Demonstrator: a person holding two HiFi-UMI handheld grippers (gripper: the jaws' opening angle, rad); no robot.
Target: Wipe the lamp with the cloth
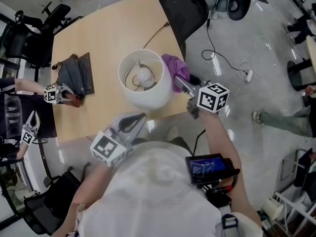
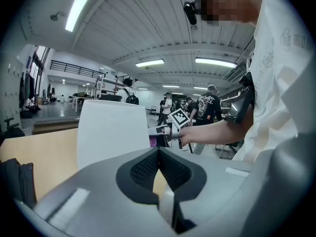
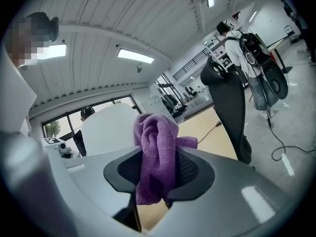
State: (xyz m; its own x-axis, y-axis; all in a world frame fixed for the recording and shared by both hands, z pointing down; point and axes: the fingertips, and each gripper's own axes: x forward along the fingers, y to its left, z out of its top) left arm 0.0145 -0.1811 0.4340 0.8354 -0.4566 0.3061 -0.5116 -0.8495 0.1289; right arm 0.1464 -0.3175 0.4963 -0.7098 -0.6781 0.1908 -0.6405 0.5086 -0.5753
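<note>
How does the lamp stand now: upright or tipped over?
Upright: the lamp rests on the table, its shade opening facing up with the bulb visible inside.

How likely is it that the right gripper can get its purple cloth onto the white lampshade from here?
Very likely, yes. The right gripper is shut on the purple cloth, right beside the lampshade wall, with nothing between them; touching or not, I cannot tell.
</note>
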